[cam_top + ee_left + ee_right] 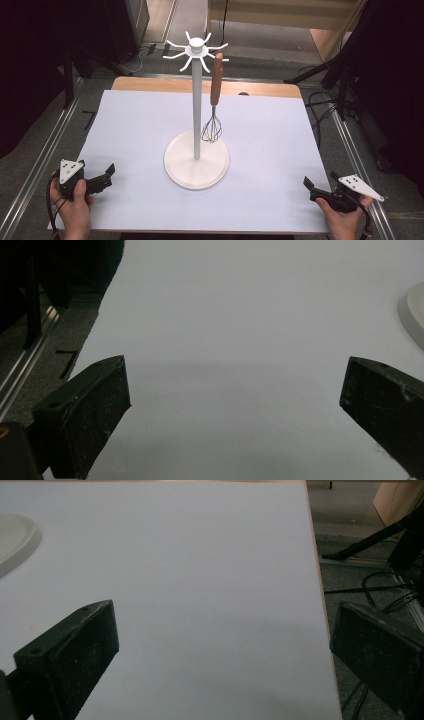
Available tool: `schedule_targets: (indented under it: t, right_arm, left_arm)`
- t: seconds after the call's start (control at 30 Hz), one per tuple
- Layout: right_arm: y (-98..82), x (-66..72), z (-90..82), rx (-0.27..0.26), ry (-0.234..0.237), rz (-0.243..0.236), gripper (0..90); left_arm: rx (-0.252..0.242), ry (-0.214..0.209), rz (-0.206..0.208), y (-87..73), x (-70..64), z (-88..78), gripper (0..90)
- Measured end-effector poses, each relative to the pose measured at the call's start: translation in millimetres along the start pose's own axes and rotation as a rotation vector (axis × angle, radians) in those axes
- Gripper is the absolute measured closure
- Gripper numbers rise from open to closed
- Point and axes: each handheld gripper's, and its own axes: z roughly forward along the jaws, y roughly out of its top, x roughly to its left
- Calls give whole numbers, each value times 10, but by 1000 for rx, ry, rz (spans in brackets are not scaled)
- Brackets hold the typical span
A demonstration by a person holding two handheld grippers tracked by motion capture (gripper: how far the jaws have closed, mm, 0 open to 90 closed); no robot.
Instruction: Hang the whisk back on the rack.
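Care is called for at the whisk [213,107], which hangs by the top of its wooden handle from 1 of the hooks of the white stand [197,102], on the right side of the pole, its wire head dangling just above the round base and close beside the pole. Judged from how things lie, the step in hand is the first reach toward the stand, and neither tool has been brought near it. A clean grasp would best be taken on the wooden handle, well below the hook, so that the whisk can be lifted upward and off rather than pulled sideways against the hook; a sideways tug could tip or slide the stand, so the base might be steadied by the other tool if it proves light. The wire head should be left alone, since it would flex and slip between flat pads. The left gripper [109,172] is held at the near left of the stand, well apart from its base, low over the white table cover [270,150]; its jaws are spread wide and nothing is gripped or touched, as the left gripper view confirms. The right gripper [320,180] is held at the near right of the stand, close to the cover's right edge, likewise spread wide and empty, with only bare cover between its 2 jaws.
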Motion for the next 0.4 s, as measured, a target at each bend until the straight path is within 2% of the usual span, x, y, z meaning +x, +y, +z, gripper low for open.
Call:
schedule_targets:
  t: [0.1,0.23,0.4]
  right_arm:
    - [-10,49,11,-13,-10,-9,1]
    - [-31,89,66,15,-15,-25,1]
    - [-41,63,52,6,-22,6,33]
  left_arm:
    - [4,-5,-4,3,7,4,3]
    - [10,5,12,3,-11,6,3]
    - [7,6,12,2,-14,5,3]
